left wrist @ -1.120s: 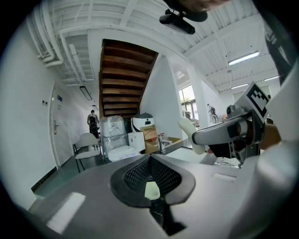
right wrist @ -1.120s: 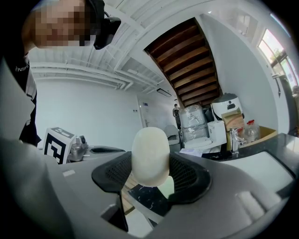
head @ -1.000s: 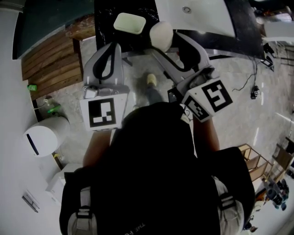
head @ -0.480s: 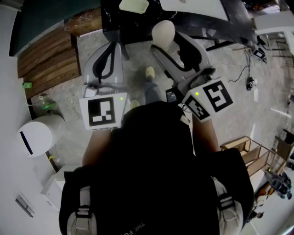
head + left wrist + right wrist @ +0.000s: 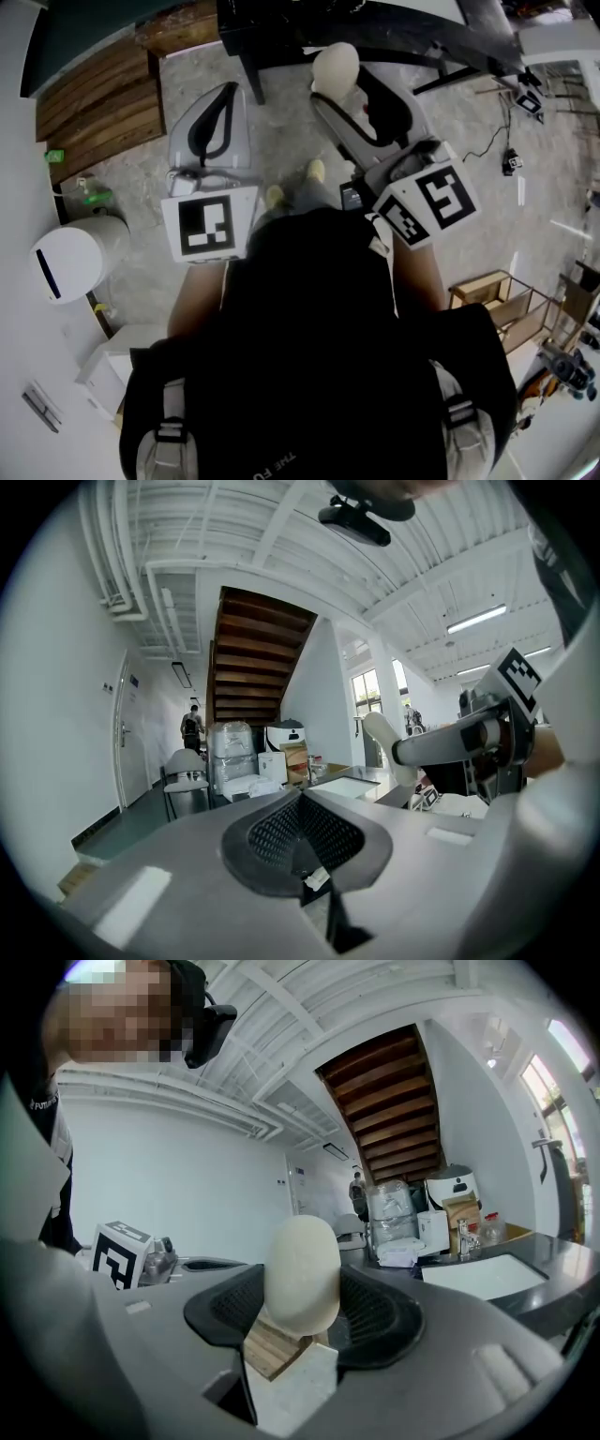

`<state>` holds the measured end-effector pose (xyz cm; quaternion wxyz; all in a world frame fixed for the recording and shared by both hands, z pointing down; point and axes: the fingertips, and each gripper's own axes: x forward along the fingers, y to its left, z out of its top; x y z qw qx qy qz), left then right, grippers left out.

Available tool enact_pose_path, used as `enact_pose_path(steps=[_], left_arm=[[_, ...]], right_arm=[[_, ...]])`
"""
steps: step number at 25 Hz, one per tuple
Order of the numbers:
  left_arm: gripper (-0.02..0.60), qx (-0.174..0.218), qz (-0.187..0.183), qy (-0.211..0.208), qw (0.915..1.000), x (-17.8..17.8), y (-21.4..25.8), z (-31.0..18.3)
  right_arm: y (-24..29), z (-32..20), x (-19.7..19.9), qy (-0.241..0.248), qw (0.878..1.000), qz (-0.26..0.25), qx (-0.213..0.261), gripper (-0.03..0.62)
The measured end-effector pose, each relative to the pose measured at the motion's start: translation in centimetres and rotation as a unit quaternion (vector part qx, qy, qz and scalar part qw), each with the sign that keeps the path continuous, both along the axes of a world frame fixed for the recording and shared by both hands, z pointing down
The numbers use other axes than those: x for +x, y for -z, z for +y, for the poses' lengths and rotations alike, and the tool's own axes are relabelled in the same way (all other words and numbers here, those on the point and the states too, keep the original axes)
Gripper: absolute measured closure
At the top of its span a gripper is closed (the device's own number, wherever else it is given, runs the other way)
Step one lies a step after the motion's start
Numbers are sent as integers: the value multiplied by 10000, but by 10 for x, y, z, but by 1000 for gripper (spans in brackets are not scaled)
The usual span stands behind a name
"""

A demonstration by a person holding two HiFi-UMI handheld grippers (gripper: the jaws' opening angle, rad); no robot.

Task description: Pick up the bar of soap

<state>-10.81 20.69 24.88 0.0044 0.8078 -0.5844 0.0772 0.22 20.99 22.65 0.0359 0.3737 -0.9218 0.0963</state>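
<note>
- Clamped in the right gripper (image 5: 302, 1318): the bar of soap (image 5: 302, 1269), a pale cream oval standing on end, pinched on both flanks by the dark ribbed pads (image 5: 380, 1321).
- In the head view, at the tips of that gripper, lifted over the grey stone floor (image 5: 281, 122) and resting on no surface.
- Pressed together and empty: the jaws of the left gripper (image 5: 300, 834), mesh pads meeting along a seam, with a small white tag (image 5: 317, 878) at the join.
- Held side by side in front of the person's dark top (image 5: 319, 356), with the left gripper just beside the right and not touching it.
- Nearest the body: the left marker cube (image 5: 208, 228) and the right marker cube (image 5: 427, 204), black-and-white squares facing up.
- Just past the jaw tips, at the top of the head view: the edge of a dark table (image 5: 281, 26).
- Off to the left: wooden steps (image 5: 94, 103), and nearer the wall a round white unit (image 5: 70, 267).
- Off to the right: an open wooden crate (image 5: 492, 300) on the floor.
- Far behind the left jaws, in the left gripper view: the underside of a wooden staircase (image 5: 258, 658), a plastic-wrapped stack (image 5: 230, 752) below it, and a distant person (image 5: 191, 726) beside the stack.
</note>
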Motion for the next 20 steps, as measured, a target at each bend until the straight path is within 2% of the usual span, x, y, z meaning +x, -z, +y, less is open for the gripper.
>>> enact_pose_path(steps=[20], left_arm=[[582, -75, -97, 46, 9999, 76, 11, 6]], right_arm=[[6, 4, 74, 17, 10000, -58, -31, 322]])
